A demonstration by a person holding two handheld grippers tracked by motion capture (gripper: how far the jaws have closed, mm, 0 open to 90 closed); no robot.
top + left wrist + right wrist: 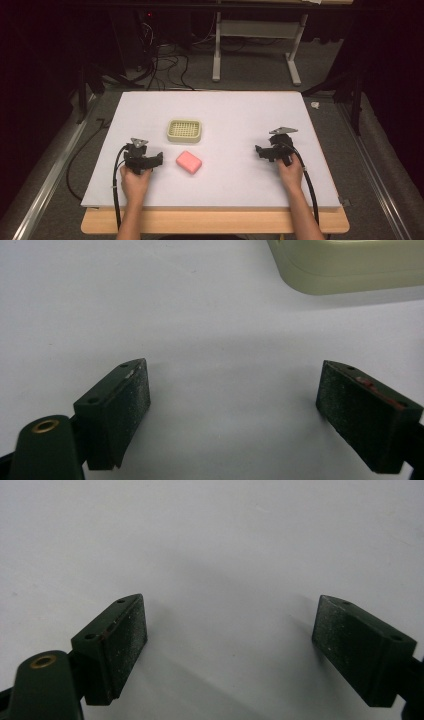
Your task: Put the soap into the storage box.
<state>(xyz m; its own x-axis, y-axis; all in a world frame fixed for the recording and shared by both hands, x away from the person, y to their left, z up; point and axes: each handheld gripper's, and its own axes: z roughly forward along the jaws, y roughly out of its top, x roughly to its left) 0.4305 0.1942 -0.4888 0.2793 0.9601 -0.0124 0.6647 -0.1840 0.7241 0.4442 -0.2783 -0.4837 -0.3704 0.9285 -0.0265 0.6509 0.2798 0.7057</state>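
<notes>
Left gripper (pixel 150 161) wide, empty | right gripper (pixel 263 151) wide, empty | pink soap (pixel 189 162) just right of left gripper | straddle soap squarely, close gently, lift toward far soap dish (pixel 184 130)

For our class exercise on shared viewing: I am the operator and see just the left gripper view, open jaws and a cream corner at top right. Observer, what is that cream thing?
Observer: A cream soap dish with a gridded top, standing on the white table.
Operator: Is anything else near my gripper?
Observer: Yes, a pink soap bar lies just to the right of the left gripper, nearer the person than the dish.
Operator: And the other hand?
Observer: The right gripper sits far right on bare table, jaws wide apart, holding nothing.
</notes>
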